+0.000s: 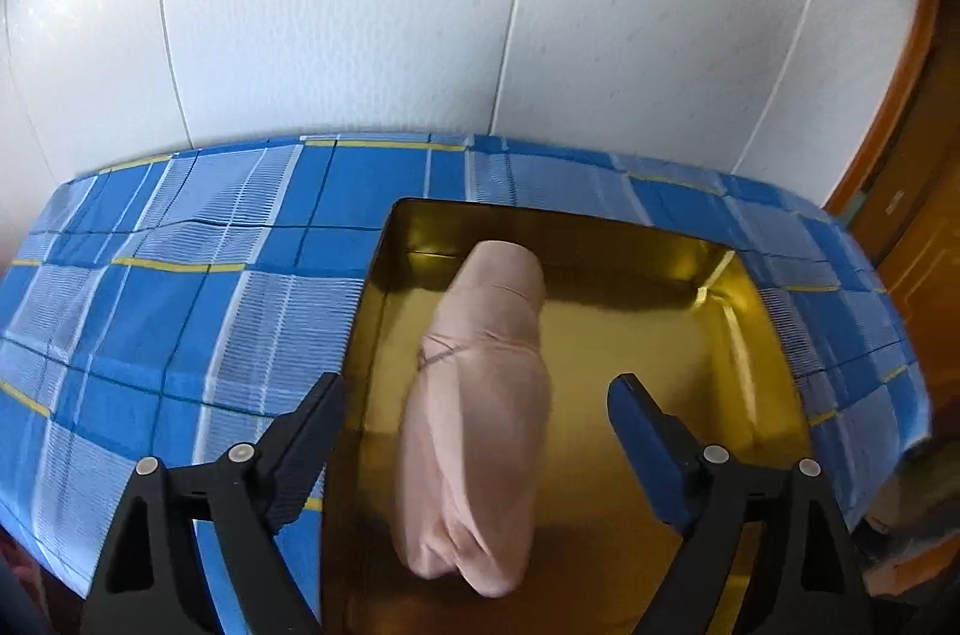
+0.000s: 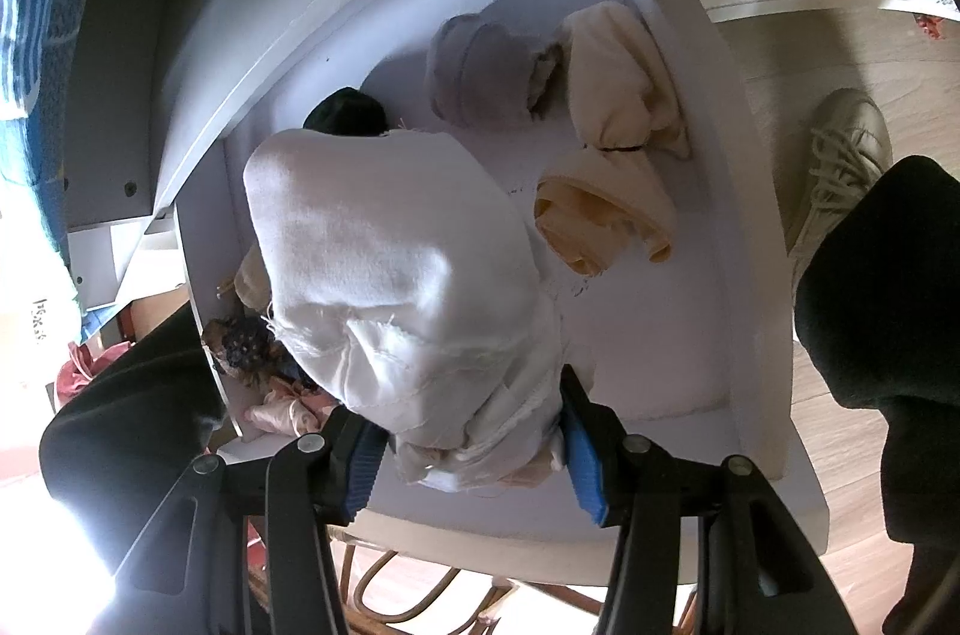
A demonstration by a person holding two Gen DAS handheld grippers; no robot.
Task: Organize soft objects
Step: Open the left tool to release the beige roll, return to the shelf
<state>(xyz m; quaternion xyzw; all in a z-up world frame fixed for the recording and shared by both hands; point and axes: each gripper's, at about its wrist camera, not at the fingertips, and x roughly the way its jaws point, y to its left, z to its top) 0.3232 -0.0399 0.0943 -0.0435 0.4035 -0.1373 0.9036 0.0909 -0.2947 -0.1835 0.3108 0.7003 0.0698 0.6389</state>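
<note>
Left gripper (image 1: 477, 410): jaws wide, clear of pink roll (image 1: 480, 413) between them.
Right gripper (image 2: 474, 446): clamped on white bundle (image 2: 390, 269), over white drawer (image 2: 708, 191).
Done: pink roll lies in gold tray (image 1: 774, 335).
Left: white bundle to place; grey roll (image 2: 480, 71), cream pieces (image 2: 612, 143) remain in drawer.
Surface: blue plaid cloth (image 1: 180, 287); white wall panels (image 1: 360, 5) behind.

In the gold tray (image 1: 690, 335), bare floor lies open from 12 to 4 o'clock of the pink roll (image 1: 480, 395) — its walls hem it. In the white drawer (image 2: 672, 311), room at 5 o'clock; bundles (image 2: 606, 95) crowd 12 o'clock.
</note>
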